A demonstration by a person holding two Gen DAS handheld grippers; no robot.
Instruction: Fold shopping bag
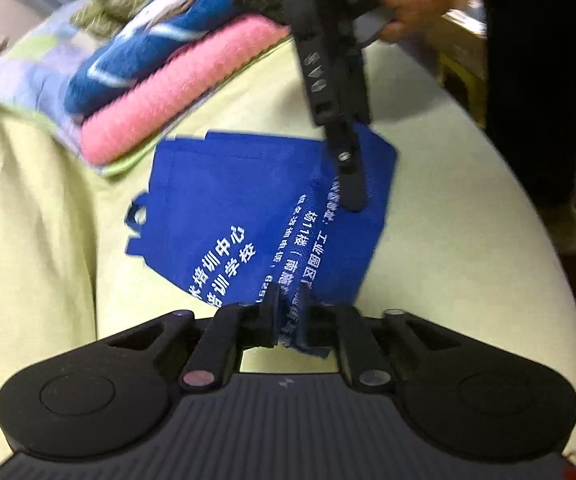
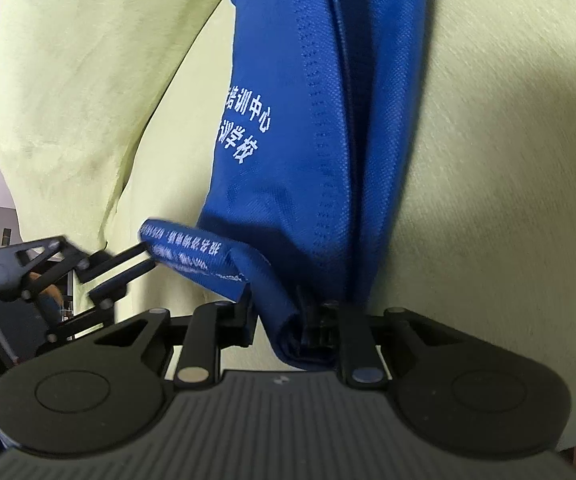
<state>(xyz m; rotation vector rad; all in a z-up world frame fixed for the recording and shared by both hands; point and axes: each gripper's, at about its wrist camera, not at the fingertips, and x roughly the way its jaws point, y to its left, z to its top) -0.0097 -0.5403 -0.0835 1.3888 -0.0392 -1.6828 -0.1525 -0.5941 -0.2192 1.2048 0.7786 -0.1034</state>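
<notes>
A blue shopping bag (image 1: 224, 200) with white print lies partly folded on a yellow-green cloth (image 1: 447, 240). At the bottom of the left wrist view my left gripper (image 1: 289, 316) is shut on a raised printed fold of the bag's near edge. My right gripper (image 1: 349, 196) comes down from above and pinches the bag's far side. In the right wrist view the right gripper (image 2: 284, 320) is shut on a bunched fold of the bag (image 2: 307, 140). The left gripper (image 2: 148, 258) shows at the left, clamped on the printed fold's end.
A stack of folded towels, blue (image 1: 148, 40) over pink (image 1: 176, 92), sits on a patterned cloth (image 1: 28, 72) at the back left. A person's hand (image 1: 407, 8) and dark trouser legs (image 1: 539, 80) are at the right, beyond the covered surface's curved edge.
</notes>
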